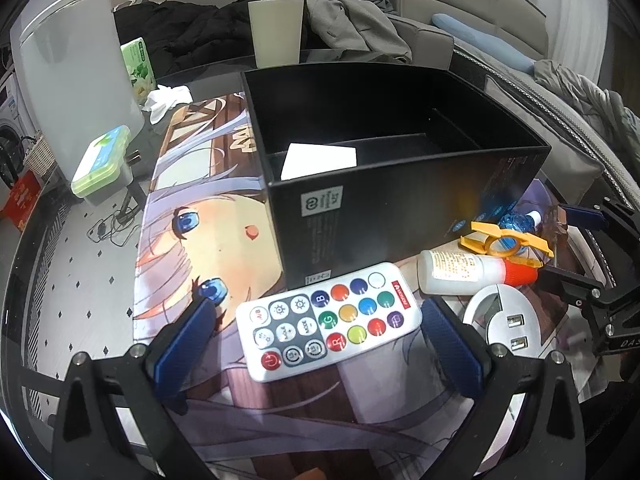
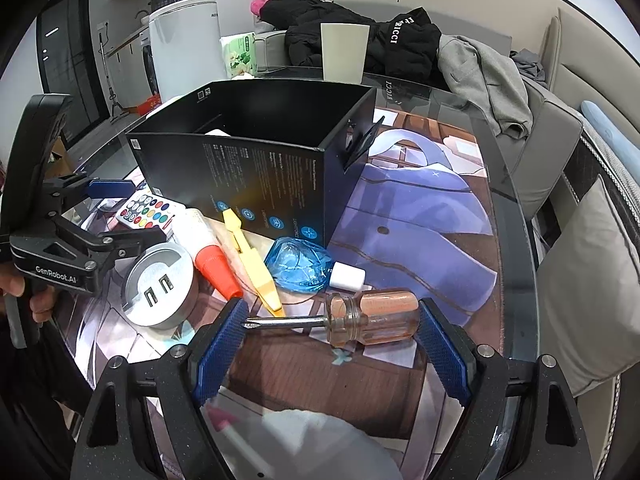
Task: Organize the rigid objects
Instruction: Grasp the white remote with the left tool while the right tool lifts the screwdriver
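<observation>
A black open box (image 1: 400, 208) stands on the printed mat, with a white card (image 1: 320, 160) inside. My left gripper (image 1: 320, 320) is open around a white remote (image 1: 328, 320) with coloured buttons, which lies flat with a gap to the left pad. In the right wrist view, my right gripper (image 2: 332, 328) is shut end to end on a stubby screwdriver (image 2: 372, 316) with a clear orange handle. Its tip meets the left pad and its butt the right pad. Before the box lie a glue bottle (image 2: 200, 236), a yellow clip (image 2: 256, 264) and a blue glass bottle (image 2: 300, 266).
A round silver USB hub (image 1: 504, 312) sits in the table beside the remote. A pale cup (image 1: 276, 32), a white appliance (image 1: 76, 64), a tissue pack (image 1: 140, 64) and a green case (image 1: 102, 160) stand behind and left. Clothes lie on the sofa beyond the glass table's edge.
</observation>
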Demonstrator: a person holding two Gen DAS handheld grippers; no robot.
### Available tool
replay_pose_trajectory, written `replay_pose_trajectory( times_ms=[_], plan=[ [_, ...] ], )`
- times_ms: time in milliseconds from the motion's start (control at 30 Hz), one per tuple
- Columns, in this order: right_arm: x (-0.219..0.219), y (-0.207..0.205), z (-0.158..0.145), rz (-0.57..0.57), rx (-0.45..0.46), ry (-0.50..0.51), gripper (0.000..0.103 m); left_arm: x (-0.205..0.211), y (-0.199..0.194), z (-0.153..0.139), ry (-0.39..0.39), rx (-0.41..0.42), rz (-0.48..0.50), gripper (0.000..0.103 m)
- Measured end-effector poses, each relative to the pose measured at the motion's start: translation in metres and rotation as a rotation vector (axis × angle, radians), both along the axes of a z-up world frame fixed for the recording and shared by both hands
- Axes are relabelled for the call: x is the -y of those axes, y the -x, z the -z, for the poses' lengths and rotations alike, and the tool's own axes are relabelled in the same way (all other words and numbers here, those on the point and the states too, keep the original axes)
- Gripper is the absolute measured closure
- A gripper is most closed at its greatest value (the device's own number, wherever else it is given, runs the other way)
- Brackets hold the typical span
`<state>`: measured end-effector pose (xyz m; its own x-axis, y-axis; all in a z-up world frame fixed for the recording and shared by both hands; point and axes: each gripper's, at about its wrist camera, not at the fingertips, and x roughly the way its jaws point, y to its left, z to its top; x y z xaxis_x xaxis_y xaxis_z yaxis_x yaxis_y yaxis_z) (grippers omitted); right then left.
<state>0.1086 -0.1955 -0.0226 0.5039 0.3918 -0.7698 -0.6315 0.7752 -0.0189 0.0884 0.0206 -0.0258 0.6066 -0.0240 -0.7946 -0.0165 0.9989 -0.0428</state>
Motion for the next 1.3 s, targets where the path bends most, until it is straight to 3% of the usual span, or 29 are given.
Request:
replay_pose_trajectory(
  times_ms=[200,300,567,1300],
  plan=[
    [0.000,-0.003,-0.001,0.005,0.006,0.000,0.017,0.002,0.000,0.001,-0.018,0.001,-0.005,0.001],
    [0.000,-0.004,-0.002,0.009,0.009,-0.002,0.017,0.004,0.004,-0.001,-0.020,0.023,0.019,0.013],
    [-0.001,-0.002,-0.007,0.006,0.026,-0.012,0.017,0.003,0.013,-0.004,-0.003,0.037,0.036,0.013],
    [0.015,0.030,-0.046,0.006,0.169,-0.150,0.017,-0.008,0.045,-0.049,0.049,0.253,0.010,0.013]
  ],
)
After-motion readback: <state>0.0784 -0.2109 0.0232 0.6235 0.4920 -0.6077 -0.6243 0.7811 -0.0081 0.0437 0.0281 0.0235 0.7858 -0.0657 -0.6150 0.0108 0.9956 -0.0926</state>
